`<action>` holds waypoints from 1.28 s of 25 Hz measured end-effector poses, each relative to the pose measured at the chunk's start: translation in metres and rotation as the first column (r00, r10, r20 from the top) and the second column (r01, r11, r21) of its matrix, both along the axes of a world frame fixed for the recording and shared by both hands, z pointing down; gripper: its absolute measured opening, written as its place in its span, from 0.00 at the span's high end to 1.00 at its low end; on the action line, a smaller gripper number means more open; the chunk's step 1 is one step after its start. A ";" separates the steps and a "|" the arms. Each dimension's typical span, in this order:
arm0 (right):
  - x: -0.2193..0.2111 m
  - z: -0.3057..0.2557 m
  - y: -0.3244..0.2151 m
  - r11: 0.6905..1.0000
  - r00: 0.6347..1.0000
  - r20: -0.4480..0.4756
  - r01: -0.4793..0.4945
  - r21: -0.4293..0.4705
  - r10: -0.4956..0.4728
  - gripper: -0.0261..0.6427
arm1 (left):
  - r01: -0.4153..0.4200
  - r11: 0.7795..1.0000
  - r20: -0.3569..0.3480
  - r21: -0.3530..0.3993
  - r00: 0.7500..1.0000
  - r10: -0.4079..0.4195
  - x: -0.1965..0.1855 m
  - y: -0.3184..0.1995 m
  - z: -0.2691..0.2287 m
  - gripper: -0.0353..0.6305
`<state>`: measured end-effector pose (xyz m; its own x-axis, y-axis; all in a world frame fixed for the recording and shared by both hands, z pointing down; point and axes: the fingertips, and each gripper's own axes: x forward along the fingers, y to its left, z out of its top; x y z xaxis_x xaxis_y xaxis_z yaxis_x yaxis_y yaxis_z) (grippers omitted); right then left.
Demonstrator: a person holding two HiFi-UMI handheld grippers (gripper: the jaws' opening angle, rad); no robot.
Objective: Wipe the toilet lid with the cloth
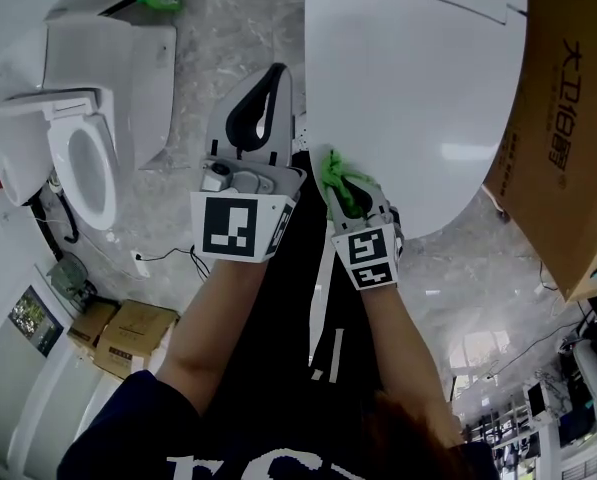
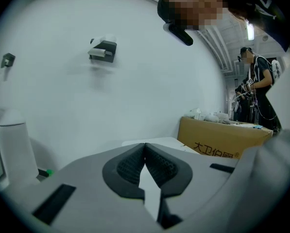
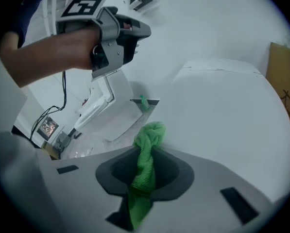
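Observation:
A green cloth (image 1: 335, 179) (image 3: 145, 161) is pinched between the jaws of my right gripper (image 1: 344, 190) (image 3: 147, 149). Its bunched end sits at the near left edge of the closed white toilet lid (image 1: 418, 98) (image 3: 222, 115); I cannot tell if it touches. My left gripper (image 1: 270, 90) (image 2: 145, 152) is held left of the lid, over the floor, pointing up toward the wall. Its dark jaws meet at the tips with nothing between them.
A second toilet (image 1: 78, 138) with its seat open stands at the left. A large cardboard box (image 1: 568, 128) (image 2: 222, 142) stands right of the lid. Small boxes (image 1: 123, 333) and a cable lie on the marble floor. A person (image 2: 256, 86) stands far off.

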<state>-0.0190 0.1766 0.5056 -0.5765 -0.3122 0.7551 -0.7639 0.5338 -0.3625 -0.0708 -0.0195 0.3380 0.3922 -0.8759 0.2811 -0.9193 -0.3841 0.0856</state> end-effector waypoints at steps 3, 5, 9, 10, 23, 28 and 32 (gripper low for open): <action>0.001 0.004 -0.001 0.999 1.000 -0.007 0.017 0.032 -0.017 0.84 | 0.001 1.000 0.000 0.000 1.000 -0.001 -0.003 -0.001 0.000 0.92; 0.001 0.005 0.001 0.998 0.999 -0.020 0.042 0.050 -0.041 0.84 | 0.002 1.000 0.004 -0.001 1.000 -0.002 -0.006 -0.002 0.000 0.92; 0.004 0.004 0.002 0.997 0.999 -0.030 0.046 0.061 -0.044 0.84 | 0.004 1.000 0.007 0.003 1.000 -0.004 -0.010 -0.004 -0.001 0.92; 0.007 0.004 0.002 0.997 0.999 -0.037 0.041 0.065 -0.039 0.84 | 0.002 1.000 0.008 0.005 1.000 -0.002 -0.010 -0.005 -0.001 0.92; 0.070 0.005 0.003 0.993 0.994 -0.102 0.044 0.112 -0.032 0.84 | -0.035 0.999 0.028 0.002 0.999 0.035 0.003 0.001 0.003 0.92; 0.097 0.005 0.003 0.992 0.992 -0.130 0.016 0.123 0.000 0.84 | -0.069 0.998 0.018 -0.006 0.997 0.069 0.016 0.005 0.006 0.92; 0.120 0.005 0.005 0.992 0.989 -0.144 0.001 0.125 0.017 0.84 | -0.072 0.997 0.025 -0.014 0.997 0.072 0.026 0.008 0.010 0.92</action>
